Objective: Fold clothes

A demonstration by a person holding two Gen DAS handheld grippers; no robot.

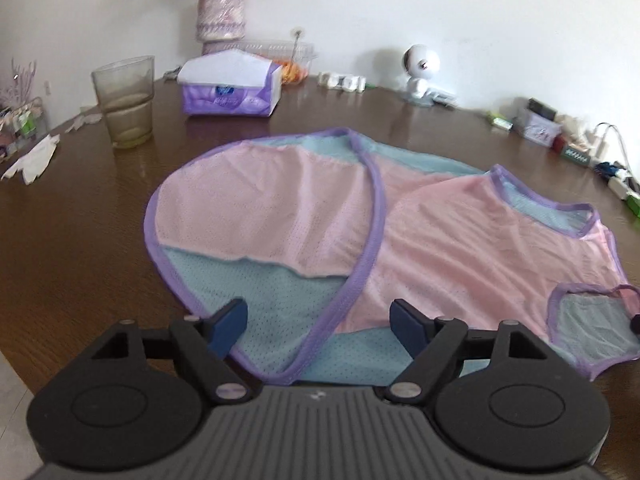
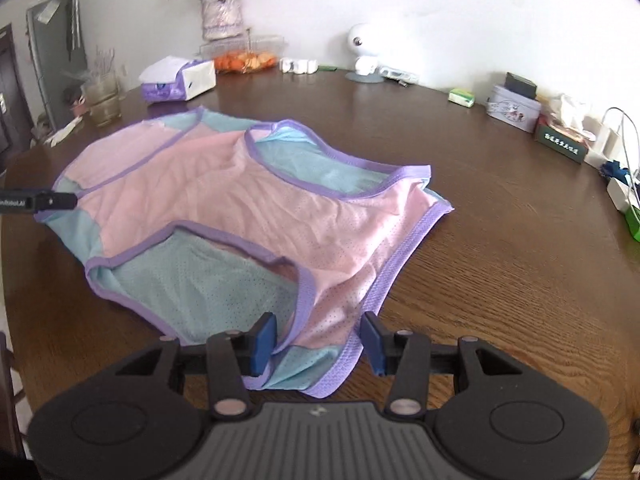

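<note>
Fingers (image 2: 372, 340) spread over garment (image 2: 248, 200); tumbler (image 1: 125, 102), tissues (image 1: 230, 86) behind.

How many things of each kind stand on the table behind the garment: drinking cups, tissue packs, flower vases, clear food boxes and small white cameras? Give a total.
Drinking cups: 1, the plastic cup
Tissue packs: 1, the purple tissue pack
Flower vases: 1, the vase
Clear food boxes: 1, the clear box
White cameras: 1, the white camera
Total: 5

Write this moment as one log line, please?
step: folding | mesh vest flat on wooden table, part folded | left gripper jaws open over hem | right gripper jaws open astride shoulder strap
</note>
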